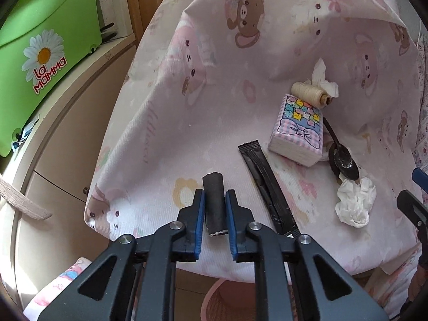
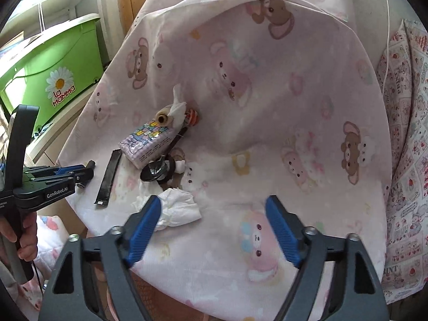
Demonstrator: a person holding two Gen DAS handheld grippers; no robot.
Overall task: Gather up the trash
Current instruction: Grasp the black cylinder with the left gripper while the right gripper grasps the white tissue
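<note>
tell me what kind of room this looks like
Probably a home bedroom or child's room. A pink bear-print sheet covers the work surface, a green "La Mamma" storage box sits on pale wooden furniture, and small household clutter such as a tissue pack lies on the sheet.

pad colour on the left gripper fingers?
Blue pads on black fingers, closed around a dark grey roll. Clearest in the left wrist view.

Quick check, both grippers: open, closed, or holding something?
Left gripper: narrowly open around the dark cylinder; contact cannot be told.
Right gripper: wide open, empty, by the crumpled tissue.
</note>
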